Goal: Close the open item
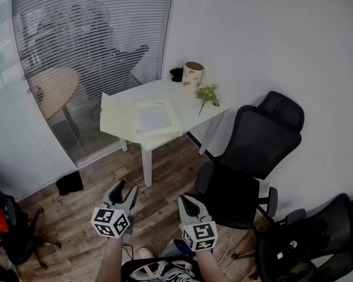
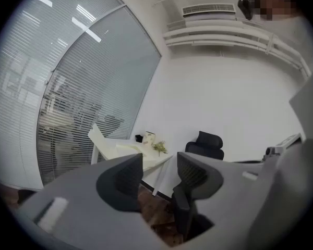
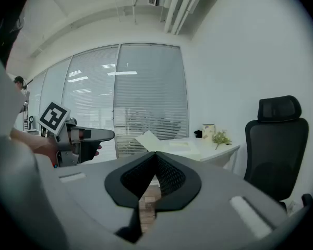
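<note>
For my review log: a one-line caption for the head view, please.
Left hand-held gripper open, right hand-held gripper shut, both well short of the white table with the open folder.

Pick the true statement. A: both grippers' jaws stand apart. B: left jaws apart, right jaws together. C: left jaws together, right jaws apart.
B: the left gripper shows a clear gap between its jaws, while the right gripper has jaws that meet at the tips.

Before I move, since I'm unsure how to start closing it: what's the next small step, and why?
Probably step closer to the table first. Both tools hang above the floor, well short of it, holding nothing: the left tool has jaws apart, the right tool jaws together. The pale folder lies open on the table, flap raised.
</note>
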The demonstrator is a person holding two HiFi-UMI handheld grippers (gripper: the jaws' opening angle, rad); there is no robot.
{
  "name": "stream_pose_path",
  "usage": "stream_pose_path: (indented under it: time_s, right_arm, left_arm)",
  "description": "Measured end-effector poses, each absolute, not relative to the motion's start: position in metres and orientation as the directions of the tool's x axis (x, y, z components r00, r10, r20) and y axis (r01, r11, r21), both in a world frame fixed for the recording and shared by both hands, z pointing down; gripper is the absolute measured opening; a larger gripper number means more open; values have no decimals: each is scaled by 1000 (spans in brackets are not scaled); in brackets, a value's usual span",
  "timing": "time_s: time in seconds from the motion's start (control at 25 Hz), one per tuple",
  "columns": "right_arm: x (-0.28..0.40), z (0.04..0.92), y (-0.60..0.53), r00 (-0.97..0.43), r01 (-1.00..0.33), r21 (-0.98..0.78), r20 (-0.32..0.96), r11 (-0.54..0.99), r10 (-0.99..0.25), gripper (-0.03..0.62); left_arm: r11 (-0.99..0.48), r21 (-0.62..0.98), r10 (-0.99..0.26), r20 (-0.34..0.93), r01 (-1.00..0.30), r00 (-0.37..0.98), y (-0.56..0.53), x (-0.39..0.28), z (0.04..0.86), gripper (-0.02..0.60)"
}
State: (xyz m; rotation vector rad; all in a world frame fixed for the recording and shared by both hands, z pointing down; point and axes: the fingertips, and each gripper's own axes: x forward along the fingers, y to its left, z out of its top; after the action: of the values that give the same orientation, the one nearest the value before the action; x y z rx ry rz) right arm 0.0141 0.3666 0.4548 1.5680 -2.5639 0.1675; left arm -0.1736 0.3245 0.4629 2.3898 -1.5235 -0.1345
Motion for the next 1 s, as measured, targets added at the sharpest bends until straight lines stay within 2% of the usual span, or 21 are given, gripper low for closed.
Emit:
stream_pose_path:
  time_s: [0.4,0.56,0.8,1.0]
  right_arm:
    - [4,439,362,-456,-890,-70,106,451,-883,0]
    - [7,449,345,-452,-892,-51,138,449,-881,0]
    - [17,477,279,-454,-891,-81,185,447,-872,0]
    - [24,495,181,-479,-877,-80,229,474,-847,0]
  left_arm:
    - [-372,302,-896,132,-878,425,331,-187,472,258]
    - [-343,321,-906,135,-883,401,310,-194,478,258]
    - [-281,318,-917,190,-906,352,256,-200,506,258]
    - [-228,309,-925,227,-923,304,171,-203,519,258]
